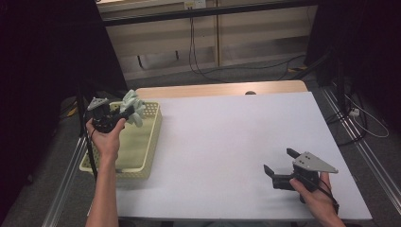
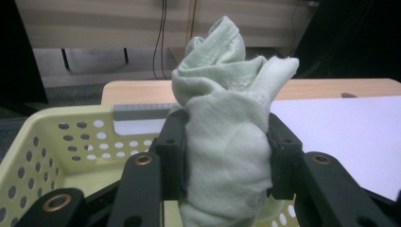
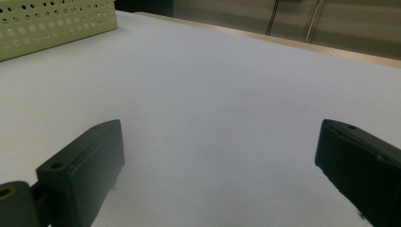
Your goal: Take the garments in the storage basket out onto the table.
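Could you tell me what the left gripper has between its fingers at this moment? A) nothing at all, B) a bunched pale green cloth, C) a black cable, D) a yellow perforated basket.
B: in the left gripper view the left gripper has its fingers pressed on both sides of a bunched pale green cloth, held above the yellow basket.

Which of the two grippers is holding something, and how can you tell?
The left gripper: its jaws clamp a bunched pale green cloth over the yellow basket. The right gripper stands open.

high: above, facing forward-down | gripper views: low, close | shared: basket (image 1: 152, 142), table (image 1: 236, 142)
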Demonstrator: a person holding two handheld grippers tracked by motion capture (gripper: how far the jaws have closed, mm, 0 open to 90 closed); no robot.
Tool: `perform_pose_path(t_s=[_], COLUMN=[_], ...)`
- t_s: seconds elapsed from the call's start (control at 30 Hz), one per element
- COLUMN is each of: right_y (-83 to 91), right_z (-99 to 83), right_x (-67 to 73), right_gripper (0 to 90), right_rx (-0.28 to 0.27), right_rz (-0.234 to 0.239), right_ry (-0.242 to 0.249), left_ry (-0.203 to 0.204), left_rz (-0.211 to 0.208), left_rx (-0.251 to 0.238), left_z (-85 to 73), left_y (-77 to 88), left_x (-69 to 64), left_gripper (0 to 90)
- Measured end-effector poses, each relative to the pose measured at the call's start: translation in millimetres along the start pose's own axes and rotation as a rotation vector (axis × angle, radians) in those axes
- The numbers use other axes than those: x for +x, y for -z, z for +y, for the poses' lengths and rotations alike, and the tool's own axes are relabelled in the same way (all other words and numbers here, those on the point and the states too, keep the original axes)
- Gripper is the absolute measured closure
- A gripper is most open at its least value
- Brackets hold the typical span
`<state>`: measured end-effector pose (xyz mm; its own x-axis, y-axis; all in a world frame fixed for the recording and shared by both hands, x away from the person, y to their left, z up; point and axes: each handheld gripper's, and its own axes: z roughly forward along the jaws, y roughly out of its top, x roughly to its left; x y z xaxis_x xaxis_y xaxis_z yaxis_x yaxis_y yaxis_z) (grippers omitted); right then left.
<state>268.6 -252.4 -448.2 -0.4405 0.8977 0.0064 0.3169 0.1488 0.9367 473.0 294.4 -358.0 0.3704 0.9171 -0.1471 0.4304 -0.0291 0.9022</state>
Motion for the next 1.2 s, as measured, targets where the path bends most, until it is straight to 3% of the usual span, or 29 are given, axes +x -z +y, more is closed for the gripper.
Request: perform_pose_path(t_s=[0.7, 0.87, 1.2], right_y=[-0.4, -0.4, -0.5], right_z=[0.1, 0.1, 0.0], right_x=[0.0, 0.2, 0.1], right_gripper=[1.7, 1.7, 1.7], right_rx=[0.001, 0.002, 0.003], right_rz=[0.002, 0.003, 0.003], right_ry=[0.000, 0.000, 0.000], left_ry=[-0.068, -0.096, -0.095], left_rz=[-0.088, -0.114, -0.162], left_rx=[-0.066, -0.066, -0.056], left_z=[24.5, 27.7, 28.8], left_y=[17.7, 19.2, 17.2], left_x=[-40.9, -50.5, -59.9], left_gripper=[58.4, 58.2, 58.1])
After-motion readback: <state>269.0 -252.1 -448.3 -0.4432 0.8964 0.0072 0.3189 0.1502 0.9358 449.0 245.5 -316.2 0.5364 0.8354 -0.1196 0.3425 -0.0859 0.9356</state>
